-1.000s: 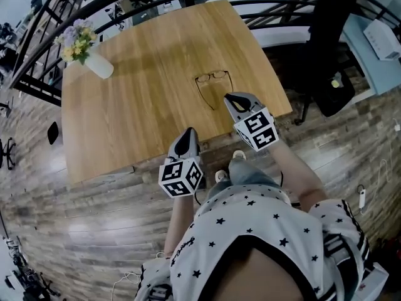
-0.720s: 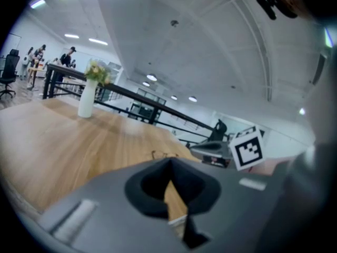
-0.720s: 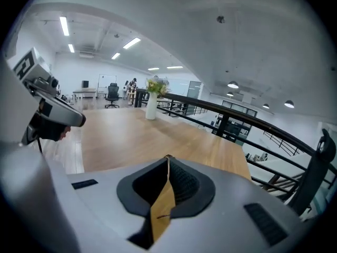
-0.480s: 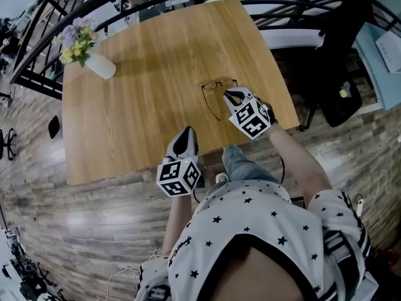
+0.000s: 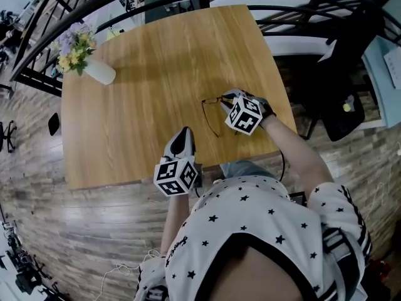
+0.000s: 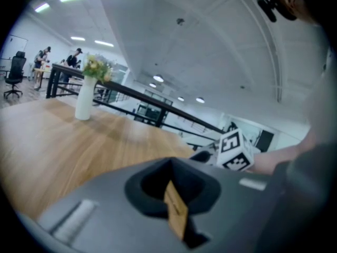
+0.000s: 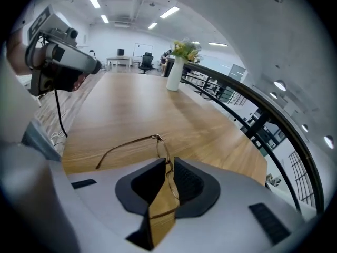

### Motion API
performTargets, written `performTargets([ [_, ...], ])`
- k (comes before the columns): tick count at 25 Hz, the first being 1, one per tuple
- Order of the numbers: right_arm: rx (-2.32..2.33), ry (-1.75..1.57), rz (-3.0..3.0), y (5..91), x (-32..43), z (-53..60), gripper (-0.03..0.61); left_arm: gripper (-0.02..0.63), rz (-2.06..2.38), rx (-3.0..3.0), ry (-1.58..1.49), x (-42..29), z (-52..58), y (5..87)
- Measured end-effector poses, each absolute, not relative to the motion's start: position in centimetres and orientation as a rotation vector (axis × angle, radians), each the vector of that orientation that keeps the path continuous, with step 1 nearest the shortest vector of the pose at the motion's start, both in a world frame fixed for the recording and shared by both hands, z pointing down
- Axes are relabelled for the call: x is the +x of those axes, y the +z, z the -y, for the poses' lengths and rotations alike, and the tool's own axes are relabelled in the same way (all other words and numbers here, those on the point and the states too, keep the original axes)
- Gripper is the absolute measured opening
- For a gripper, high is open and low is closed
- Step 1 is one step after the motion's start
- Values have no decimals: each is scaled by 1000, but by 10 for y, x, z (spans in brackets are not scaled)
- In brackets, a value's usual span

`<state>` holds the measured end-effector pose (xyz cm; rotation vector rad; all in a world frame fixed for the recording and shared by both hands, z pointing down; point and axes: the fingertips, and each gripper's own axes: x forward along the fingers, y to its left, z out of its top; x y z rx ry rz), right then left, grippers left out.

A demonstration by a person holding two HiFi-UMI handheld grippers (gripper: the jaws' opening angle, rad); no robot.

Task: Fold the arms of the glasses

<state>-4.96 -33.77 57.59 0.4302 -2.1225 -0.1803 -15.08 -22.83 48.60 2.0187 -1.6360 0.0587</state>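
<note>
right claw (image 7: pixel 167 165) is down at the glasses (image 7: pixel 131 143) rn, jaws a narrow gap apart w/ the front of the frame running thru that gap, one lens rim sitting right btwn the pads. can't see the pads actually squeezing it, looks more like a loose straddle. the glasses sit on the wooden table (image 5: pixel 138 93). the arm that shows best is swung out, not folded, and curves off to the left in the right gripper view. a thin line crossing the gap lower down looks like the other arm, but most of it is hidden under the claw body. in the head view they're near the table's right edge, toward the person's side, and the right claw's marker cube covers part of them. left claw (image 6: pixel 169 165) is pressed together w/ nothing in it, only a sliver of wood colour shows thru the notch behind the tips. it hangs over the near edge of the table, left of the glasses and well apart from them, pointing across the tabletop. further out, a white vase (image 5: pixel 100 71) w/ flowers (image 5: pixel 72 46) stands upright at the far left corner, well away from both claws. a black railing (image 7: pixel 239 95) runs past the far side of the table. the person's star-print shirt (image 5: pixel 250 224) fills the bottom of the head view, w/ plank floor (image 5: pixel 75 218) around the table.
</note>
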Motion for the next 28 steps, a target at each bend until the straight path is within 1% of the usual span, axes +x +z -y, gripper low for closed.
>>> performTargets([
  [14, 34, -256, 1965, 616, -61, 352, 21, 6, 1716, 1928, 41, -157, 264, 490],
  [28, 29, -269, 1968, 620, -66, 356, 20, 6, 1725, 1917, 37, -156, 267, 493],
])
